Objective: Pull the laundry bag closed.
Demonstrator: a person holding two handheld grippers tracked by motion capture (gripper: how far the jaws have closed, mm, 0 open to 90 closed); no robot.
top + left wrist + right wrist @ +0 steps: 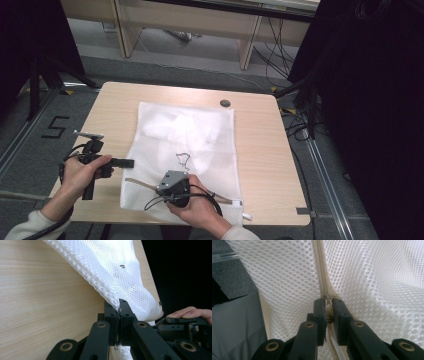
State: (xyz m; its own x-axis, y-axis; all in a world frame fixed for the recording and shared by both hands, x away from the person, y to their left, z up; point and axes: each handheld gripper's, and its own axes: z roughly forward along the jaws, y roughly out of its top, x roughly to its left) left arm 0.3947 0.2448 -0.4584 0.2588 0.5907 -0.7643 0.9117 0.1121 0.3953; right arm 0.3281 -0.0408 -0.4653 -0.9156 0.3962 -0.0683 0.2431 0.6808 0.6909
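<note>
A white mesh laundry bag (185,140) lies flat on the wooden table (260,150), with pale cloth showing through it. My left gripper (131,163) pinches the bag's left edge near the front corner; in the left gripper view its jaws are shut on the mesh edge (110,298). My right gripper (170,184) sits over the bag's near edge. In the right gripper view its jaws (327,305) are shut on the zipper pull (326,298) of the beige zipper (322,267).
A small dark round cap (225,103) sits in the table's far edge. A thin dark wire shape (183,161) lies on the bag's middle. Black curtains stand right and left. A desk's legs and cables are beyond the table.
</note>
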